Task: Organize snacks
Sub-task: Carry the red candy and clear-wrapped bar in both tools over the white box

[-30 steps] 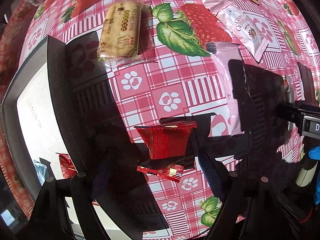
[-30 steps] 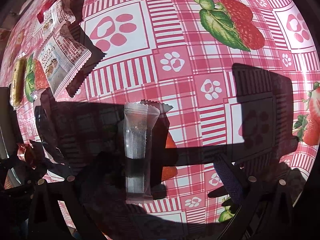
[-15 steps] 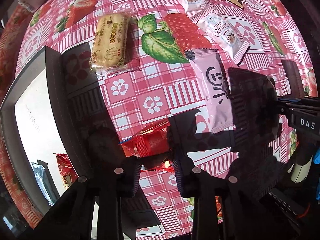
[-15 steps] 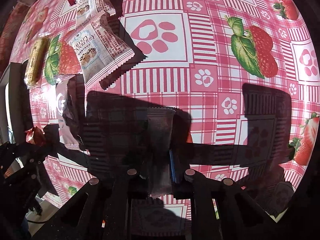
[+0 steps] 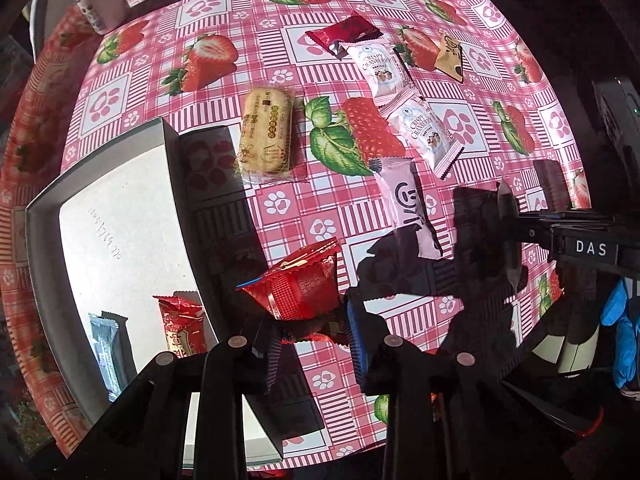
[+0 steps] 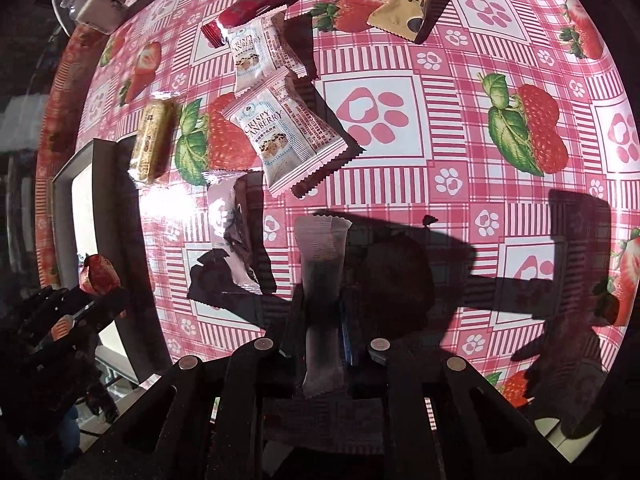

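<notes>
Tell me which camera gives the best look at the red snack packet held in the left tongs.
The left wrist view: the red snack packet fills the middle, clamped in the left tongs, its crimped edge and print lit. The right wrist view shows only a small, partly shadowed piece of the red snack packet at its left edge.

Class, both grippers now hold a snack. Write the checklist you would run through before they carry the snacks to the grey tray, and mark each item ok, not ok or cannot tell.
1. Left gripper shut on the red snack packet: ok.
2. Right gripper shut on the clear stick packet: ok.
3. Red packet lifted off the tablecloth: ok, it casts a shadow below.
4. Grey tray has bare floor free: ok.
5. Snacks already in the tray stay out of the drop spot: cannot tell.
6. Pink packet not snagged by either gripper: ok, it lies apart.
</notes>
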The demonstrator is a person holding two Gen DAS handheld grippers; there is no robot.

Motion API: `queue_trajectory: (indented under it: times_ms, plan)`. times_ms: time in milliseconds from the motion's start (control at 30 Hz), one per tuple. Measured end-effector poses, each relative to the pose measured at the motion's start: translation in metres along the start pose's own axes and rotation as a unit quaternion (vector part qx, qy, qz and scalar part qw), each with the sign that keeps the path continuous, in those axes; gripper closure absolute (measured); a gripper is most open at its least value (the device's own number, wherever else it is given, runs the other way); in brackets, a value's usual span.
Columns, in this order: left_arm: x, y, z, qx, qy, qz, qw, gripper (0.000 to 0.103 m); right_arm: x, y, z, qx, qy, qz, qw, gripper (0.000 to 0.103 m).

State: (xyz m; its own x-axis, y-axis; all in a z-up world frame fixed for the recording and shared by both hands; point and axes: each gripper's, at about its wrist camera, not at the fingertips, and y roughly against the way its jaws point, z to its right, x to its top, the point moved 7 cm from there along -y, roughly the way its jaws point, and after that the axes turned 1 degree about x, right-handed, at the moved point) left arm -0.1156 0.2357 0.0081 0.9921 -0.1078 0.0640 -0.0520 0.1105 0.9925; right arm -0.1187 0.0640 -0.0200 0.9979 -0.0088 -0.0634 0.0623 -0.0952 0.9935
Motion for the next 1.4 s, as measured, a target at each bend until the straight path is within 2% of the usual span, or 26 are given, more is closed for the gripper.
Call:
queue_trajectory:
  times_ms: [267, 567, 833, 1400]
  plan:
    - [-0.003, 0.015, -0.025, 0.002, 0.023, 0.032, 0.9992, 0.07, 0.023, 0.015, -0.061, 0.003, 0.044, 0.014, 0.999, 0.087]
    - [-0.006, 0.023, -0.061, 0.006, 0.071, 0.049, 0.9962, 0.07, 0.041, 0.017, -0.138, 0.009, 0.098, 0.025, 0.995, 0.087]
    - [-0.016, 0.029, -0.097, 0.013, 0.107, 0.055, 0.9926, 0.07, 0.042, 0.014, -0.166, 0.015, 0.138, 0.023, 0.99, 0.087]
    - [-0.034, 0.027, -0.175, 0.033, 0.176, 0.053, 0.9825, 0.07, 0.046, 0.0, -0.259, 0.027, 0.211, 0.014, 0.977, 0.087]
